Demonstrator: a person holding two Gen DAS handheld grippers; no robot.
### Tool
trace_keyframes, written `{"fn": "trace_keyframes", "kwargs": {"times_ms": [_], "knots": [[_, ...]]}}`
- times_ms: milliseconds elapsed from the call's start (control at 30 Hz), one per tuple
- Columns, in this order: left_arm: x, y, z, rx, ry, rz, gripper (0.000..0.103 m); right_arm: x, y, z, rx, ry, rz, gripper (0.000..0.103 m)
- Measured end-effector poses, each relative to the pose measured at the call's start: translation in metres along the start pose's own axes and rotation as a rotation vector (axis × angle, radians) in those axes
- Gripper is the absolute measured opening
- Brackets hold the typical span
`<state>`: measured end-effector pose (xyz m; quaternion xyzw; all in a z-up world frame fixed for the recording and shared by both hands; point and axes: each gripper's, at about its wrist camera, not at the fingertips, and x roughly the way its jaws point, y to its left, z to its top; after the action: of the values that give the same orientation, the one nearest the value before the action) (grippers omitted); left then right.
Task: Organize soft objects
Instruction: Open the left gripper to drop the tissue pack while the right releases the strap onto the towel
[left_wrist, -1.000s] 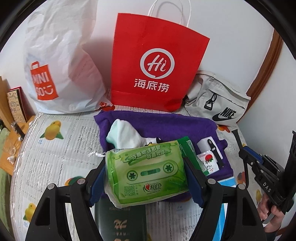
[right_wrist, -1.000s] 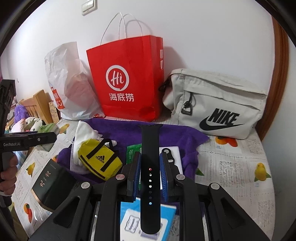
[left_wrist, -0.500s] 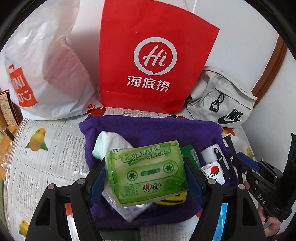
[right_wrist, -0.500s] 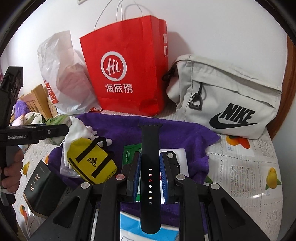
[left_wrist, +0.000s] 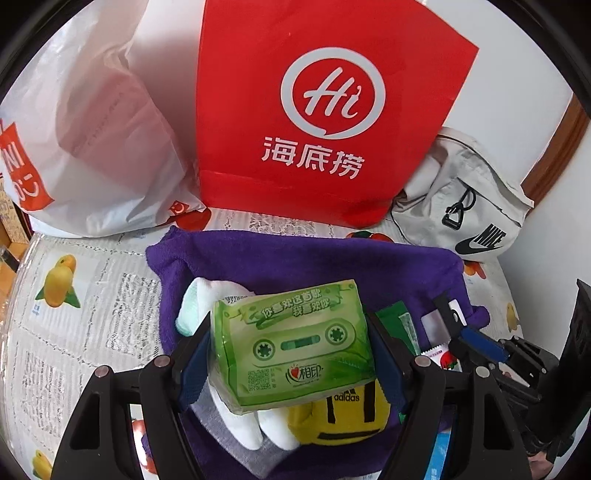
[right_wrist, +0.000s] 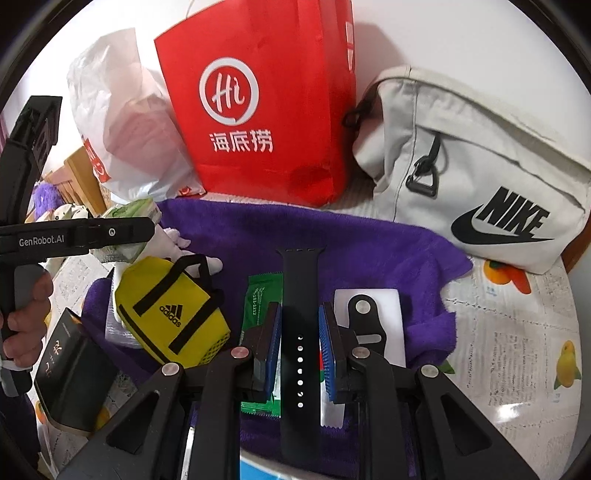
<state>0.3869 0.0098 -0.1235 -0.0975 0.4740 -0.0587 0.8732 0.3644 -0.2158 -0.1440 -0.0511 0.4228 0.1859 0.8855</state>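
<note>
My left gripper is shut on a green tissue pack and holds it above the purple towel. Under it lie white gloves and a yellow adidas pouch. My right gripper is shut on a black watch strap, held over the purple towel. In the right wrist view the yellow pouch, a green sachet and a white card with a black strap piece lie on the towel. The left gripper shows at the left there.
A red paper bag, a white plastic bag and a grey Nike bag stand against the back wall. A dark box lies at the towel's left edge. The fruit-print tablecloth shows to the right.
Both grippers have moved forward toward the bags, still holding their objects. The tissue pack now hangs over the gloves and yellow pouch on the towel.
</note>
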Motion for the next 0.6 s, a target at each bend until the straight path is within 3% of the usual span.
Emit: {"fn": "trace_keyframes", "kwargs": {"times_ms": [600], "knots": [[0.019,0.0,0.006,0.003,0.035,0.003,0.076,0.029,0.001,0.004,-0.007,0.112,-0.015,0.02]]}}
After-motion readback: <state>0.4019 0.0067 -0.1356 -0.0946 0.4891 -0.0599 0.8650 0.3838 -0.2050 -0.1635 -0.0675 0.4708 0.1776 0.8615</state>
